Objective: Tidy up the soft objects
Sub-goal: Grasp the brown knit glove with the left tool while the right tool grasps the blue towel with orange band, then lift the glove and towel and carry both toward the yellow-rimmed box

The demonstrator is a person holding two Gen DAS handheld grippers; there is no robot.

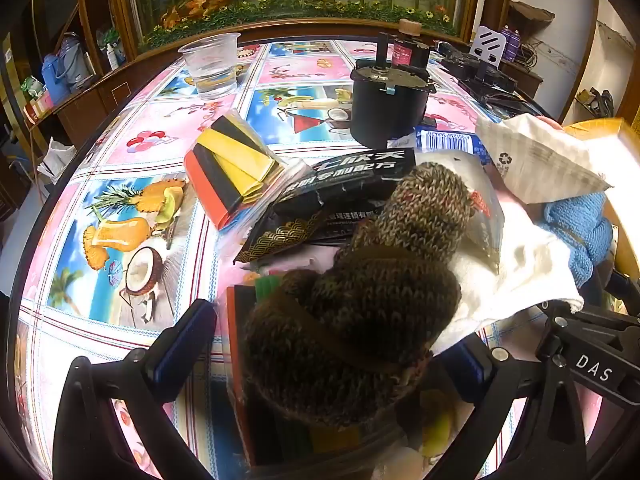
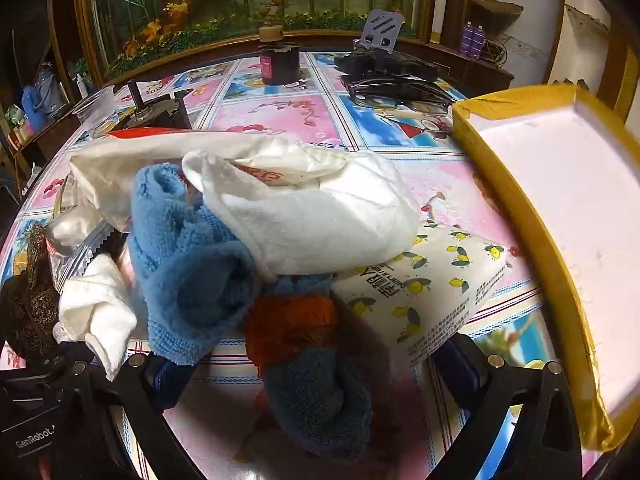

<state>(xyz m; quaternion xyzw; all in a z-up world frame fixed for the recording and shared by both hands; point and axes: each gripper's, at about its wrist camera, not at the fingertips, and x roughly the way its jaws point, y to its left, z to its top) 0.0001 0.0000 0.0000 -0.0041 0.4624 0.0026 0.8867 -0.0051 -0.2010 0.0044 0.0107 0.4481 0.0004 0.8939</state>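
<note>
Left gripper and right gripper both spread wide.

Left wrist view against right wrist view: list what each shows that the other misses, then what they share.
Only the left wrist view shows the red, black and yellow packet and the black foil pouch.

Only the right wrist view shows the lemon-print tissue pack, the orange and dark blue sock between the open right claw, and the inside of the yellow-rimmed tray.

Both show the brown knit item between the open left claw, the light blue towel, white cloth, clear cup and black cylinder.
</note>
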